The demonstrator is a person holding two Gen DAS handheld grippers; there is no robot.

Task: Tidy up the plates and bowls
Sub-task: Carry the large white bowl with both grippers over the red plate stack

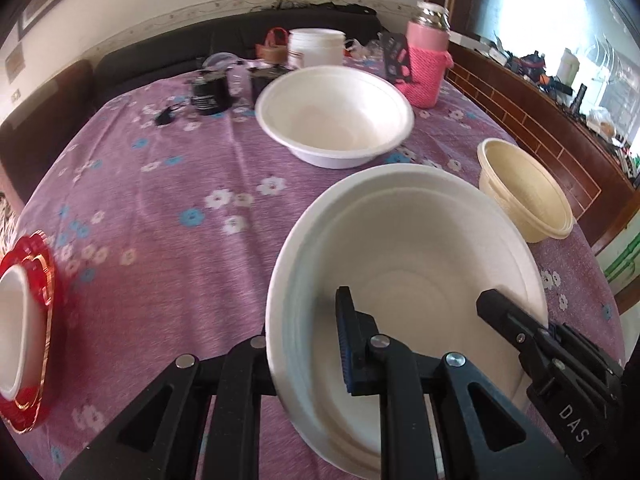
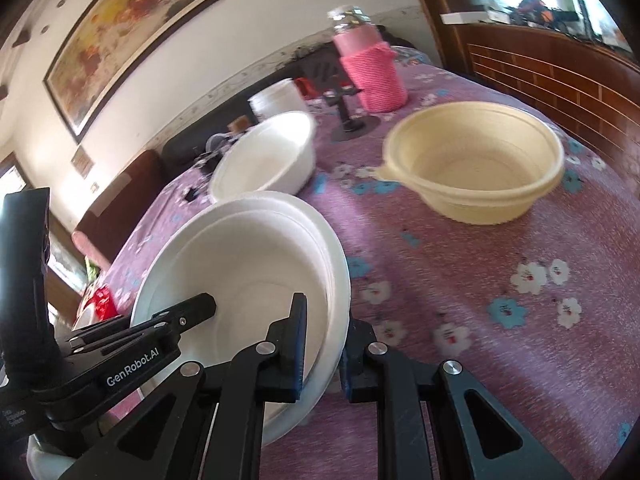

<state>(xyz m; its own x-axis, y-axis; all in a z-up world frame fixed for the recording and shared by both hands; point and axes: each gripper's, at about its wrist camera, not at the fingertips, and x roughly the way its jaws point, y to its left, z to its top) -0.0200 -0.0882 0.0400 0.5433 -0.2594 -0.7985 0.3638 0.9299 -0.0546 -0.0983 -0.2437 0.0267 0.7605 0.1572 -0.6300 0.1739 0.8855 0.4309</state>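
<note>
A stack of white bowls is held tilted above the purple tablecloth. My left gripper is shut on its left rim, one finger inside, one outside. My right gripper is shut on its right rim; its finger also shows inside the bowl in the left wrist view. A second white bowl stands farther back. A cream bowl stack stands at the right. A red plate with a white bowl sits at the left edge.
A pink knitted jar, a white tub, black containers and small clutter stand at the table's far side. A dark sofa lies behind. A wooden panel runs along the right.
</note>
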